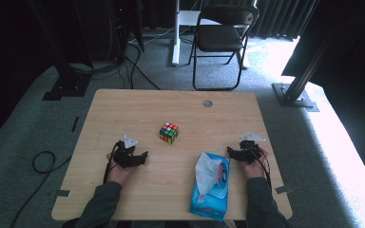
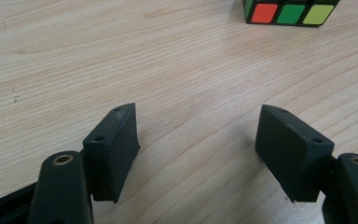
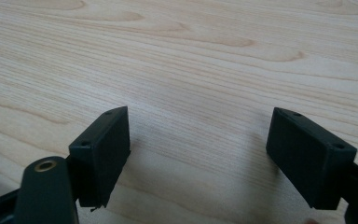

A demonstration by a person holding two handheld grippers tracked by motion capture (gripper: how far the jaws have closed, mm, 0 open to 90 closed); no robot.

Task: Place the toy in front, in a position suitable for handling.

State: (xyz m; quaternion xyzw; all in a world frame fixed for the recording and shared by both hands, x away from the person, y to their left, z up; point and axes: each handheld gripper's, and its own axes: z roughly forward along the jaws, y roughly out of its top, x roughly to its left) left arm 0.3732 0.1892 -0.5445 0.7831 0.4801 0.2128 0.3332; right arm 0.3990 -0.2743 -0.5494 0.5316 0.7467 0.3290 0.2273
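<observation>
A colourful puzzle cube rests near the middle of the wooden table. My left gripper lies low on the table to the cube's near left, jaws wide open with bare wood between them. The cube's red, green and yellow squares peek in at the top of the left gripper view. My right gripper sits at the right side of the table, open and holding nothing. A blue pack of tissues with a white sheet sticking out lies just left of the right hand.
A round cable hole sits near the table's far edge. Beyond the table stand a black folding chair, a white desk leg and dark stand bases. Cables trail over the carpet at left.
</observation>
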